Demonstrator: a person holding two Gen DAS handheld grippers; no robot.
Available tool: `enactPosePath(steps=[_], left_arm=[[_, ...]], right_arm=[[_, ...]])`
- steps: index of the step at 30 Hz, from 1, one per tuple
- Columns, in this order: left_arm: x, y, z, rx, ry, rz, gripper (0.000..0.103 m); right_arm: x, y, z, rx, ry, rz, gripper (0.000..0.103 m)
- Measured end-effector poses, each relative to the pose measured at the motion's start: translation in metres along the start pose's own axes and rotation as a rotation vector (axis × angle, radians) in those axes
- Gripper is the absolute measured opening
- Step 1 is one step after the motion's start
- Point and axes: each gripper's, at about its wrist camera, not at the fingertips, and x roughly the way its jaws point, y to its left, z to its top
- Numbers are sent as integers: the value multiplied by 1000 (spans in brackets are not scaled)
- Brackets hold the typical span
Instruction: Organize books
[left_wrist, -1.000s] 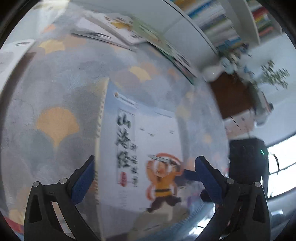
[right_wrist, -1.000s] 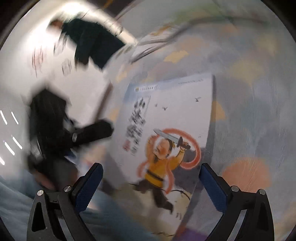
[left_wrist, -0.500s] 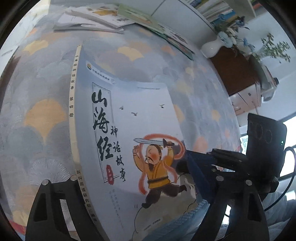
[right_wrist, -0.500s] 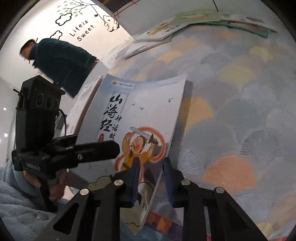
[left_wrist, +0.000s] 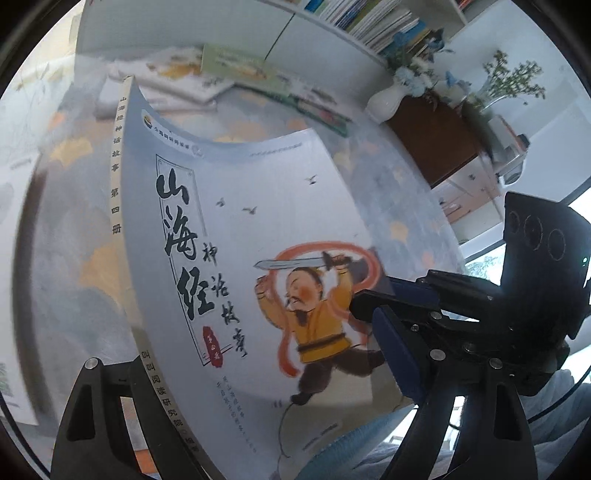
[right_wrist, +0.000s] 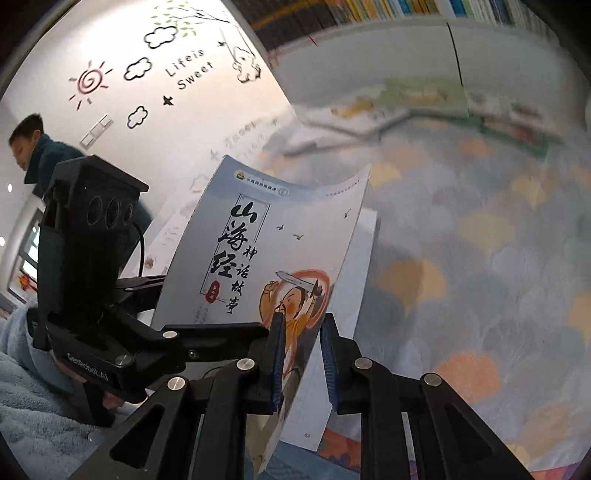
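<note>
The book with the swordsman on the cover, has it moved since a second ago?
Yes. The book has come up off the patterned tablecloth, its cover curling toward the bookshelf; the right gripper, jaws just closing, pinches its edge.

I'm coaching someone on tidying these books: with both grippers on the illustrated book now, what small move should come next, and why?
Probably keep lifting the book level, both hands together. The right gripper, jaws just closed, pinches only the front cover, which bows away from the pages. The left gripper spans the book from its spine side. It is tilted above the patterned carpet, with more books lying by the shelf beyond.
</note>
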Motion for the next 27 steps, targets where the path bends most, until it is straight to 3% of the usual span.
enactPosePath(steps=[5, 14, 17, 21, 24, 27], left_arm=[[-38, 21, 13, -28, -19, -34, 84], [-112, 98, 26, -42, -54, 30, 85], [-126, 128, 33, -17, -27, 100, 85], [-133, 167, 43, 31, 39, 203, 85], [-128, 194, 41, 6, 79, 237, 85], [-117, 220, 36, -11, 112, 350, 85]], right_arm=[[1, 35, 22, -56, -73, -3, 20], [43, 117, 60, -136, -133, 49, 20], [76, 144, 73, -129, -125, 58, 20], [126, 187, 85, -145, -93, -27, 19], [158, 197, 87, -85, -52, -36, 19], [186, 198, 81, -42, -4, -68, 19]])
